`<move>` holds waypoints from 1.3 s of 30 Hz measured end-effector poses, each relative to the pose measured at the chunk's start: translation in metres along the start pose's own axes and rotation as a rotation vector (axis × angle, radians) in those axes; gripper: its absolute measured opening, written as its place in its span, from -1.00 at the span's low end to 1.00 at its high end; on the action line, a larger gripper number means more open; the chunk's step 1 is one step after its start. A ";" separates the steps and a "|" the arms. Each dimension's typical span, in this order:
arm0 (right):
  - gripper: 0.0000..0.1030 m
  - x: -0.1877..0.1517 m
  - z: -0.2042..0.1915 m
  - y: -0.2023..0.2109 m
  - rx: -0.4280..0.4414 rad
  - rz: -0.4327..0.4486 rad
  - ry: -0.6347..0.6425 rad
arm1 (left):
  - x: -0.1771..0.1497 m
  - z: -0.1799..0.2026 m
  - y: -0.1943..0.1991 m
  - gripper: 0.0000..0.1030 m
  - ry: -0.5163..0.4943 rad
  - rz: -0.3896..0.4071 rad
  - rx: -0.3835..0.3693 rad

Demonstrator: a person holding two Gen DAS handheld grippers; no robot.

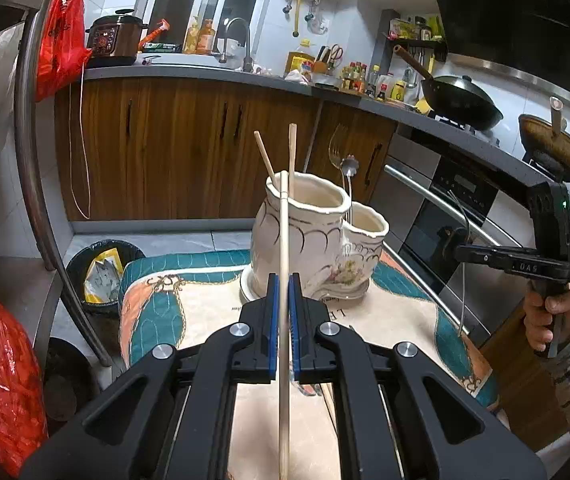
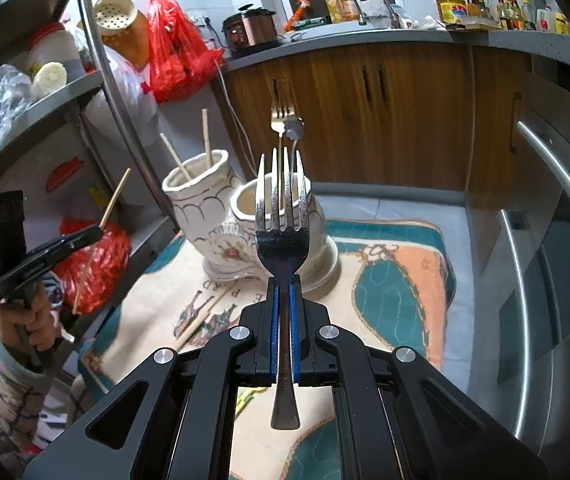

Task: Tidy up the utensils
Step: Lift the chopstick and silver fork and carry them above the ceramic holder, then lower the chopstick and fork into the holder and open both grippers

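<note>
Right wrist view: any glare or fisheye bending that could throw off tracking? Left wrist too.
Right wrist view: bright glare streaks on the curved steel oven handle and on the shiny silver fork clamped in the right tool; straight edges bow strongly near the rim. Left wrist view: the thin wooden chopstick in the left tool is sharp; dark vignette fills the corners.

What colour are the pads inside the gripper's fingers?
Blue pads, clearest in the right wrist view.

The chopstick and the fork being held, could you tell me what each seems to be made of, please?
Chopstick: probably bamboo or light wood; pale tan, matte, no shine. Fork: metal, likely stainless steel; silvery, polished, with bright reflections on its tines.
</note>
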State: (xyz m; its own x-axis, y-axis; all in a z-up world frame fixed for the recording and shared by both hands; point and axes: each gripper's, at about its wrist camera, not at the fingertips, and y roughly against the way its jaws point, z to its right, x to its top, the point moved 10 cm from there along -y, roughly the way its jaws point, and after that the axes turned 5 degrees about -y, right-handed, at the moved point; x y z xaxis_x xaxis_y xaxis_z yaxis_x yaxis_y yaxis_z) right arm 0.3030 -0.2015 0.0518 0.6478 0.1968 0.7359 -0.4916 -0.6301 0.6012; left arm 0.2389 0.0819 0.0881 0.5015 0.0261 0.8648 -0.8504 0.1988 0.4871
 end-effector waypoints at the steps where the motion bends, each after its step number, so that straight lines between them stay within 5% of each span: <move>1: -0.89 0.000 0.000 0.000 0.001 0.002 0.001 | 0.001 0.000 0.000 -0.91 0.001 0.004 -0.002; 13: -0.89 0.021 -0.009 -0.003 0.013 0.043 0.009 | 0.038 0.001 -0.006 -0.91 0.019 0.087 -0.021; 39: -0.89 0.138 -0.036 -0.028 -0.010 0.271 0.058 | 0.164 0.020 -0.078 -0.91 0.026 0.378 -0.036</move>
State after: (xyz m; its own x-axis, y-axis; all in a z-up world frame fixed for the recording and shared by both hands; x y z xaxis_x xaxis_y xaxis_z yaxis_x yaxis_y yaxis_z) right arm 0.3854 -0.1301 0.1477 0.4574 0.0649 0.8869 -0.6482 -0.6584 0.3825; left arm 0.3844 0.0508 0.1941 0.1572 0.1288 0.9791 -0.9703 0.2047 0.1289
